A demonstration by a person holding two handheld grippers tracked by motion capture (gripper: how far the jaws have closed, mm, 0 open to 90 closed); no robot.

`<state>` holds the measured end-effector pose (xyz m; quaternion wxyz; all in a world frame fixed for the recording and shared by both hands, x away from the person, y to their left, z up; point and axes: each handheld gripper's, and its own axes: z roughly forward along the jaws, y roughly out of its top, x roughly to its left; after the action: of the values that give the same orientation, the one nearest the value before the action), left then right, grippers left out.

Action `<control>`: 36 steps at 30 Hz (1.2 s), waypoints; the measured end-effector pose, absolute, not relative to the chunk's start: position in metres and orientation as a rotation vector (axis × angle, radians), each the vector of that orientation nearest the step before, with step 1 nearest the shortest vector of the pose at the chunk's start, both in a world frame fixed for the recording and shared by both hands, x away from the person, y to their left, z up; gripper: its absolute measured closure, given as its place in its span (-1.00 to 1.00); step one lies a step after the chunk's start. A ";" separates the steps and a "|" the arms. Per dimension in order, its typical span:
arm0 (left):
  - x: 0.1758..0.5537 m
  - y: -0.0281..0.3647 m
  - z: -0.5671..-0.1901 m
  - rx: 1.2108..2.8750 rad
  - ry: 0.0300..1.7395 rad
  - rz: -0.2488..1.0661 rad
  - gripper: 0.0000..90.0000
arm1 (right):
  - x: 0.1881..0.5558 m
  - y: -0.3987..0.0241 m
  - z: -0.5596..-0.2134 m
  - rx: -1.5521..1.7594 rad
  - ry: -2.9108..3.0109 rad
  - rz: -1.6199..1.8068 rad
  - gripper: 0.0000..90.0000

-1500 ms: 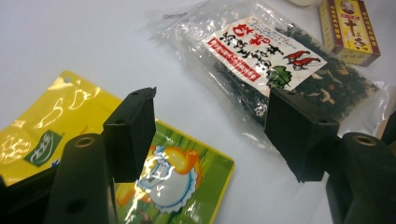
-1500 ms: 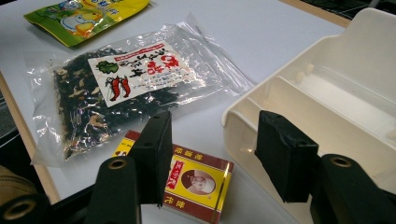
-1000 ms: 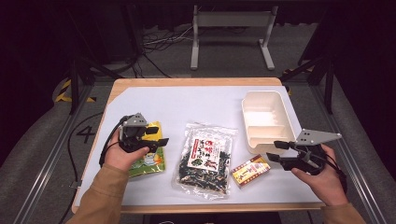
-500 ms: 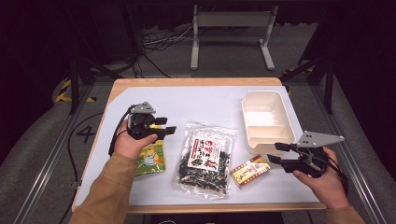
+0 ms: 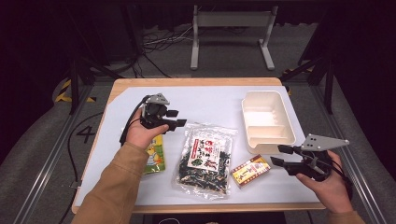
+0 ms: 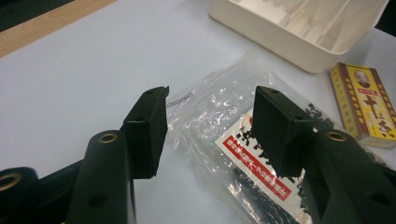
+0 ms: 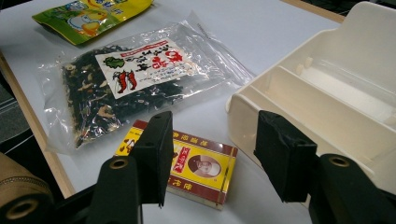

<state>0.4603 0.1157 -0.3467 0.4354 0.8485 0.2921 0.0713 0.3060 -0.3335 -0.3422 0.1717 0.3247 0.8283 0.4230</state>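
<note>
Left hand-held gripper (image 5: pixel 175 124) had left the yellow-green packet (image 5: pixel 155 158) and moved to the clear seaweed bag (image 5: pixel 205 158) mid-surface, jaws narrowed but empty, likely lining up a grasp. Right hand-held gripper (image 5: pixel 279 156) hung open near the small box (image 5: pixel 250 170).

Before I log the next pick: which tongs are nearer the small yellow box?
Right. The right tongs hover open beside the small yellow box; the left tongs are beyond the seaweed bag.
</note>
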 end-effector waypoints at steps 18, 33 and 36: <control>0.500 0.090 -0.373 2.123 0.783 0.201 -0.13 | 0.299 -0.338 -0.345 0.937 2.346 1.192 0.04; 0.523 0.084 -0.405 2.129 0.832 0.129 -0.07 | 0.301 -0.335 -0.349 0.926 2.365 1.189 0.04; 0.527 0.084 -0.410 2.129 0.856 0.100 -0.08 | 0.301 -0.334 -0.350 0.923 2.369 1.189 0.04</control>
<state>0.5266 0.0842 -0.4103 0.4100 0.8454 0.3400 0.0396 0.3008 -0.3340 -0.3499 0.1665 0.3243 0.8323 0.4176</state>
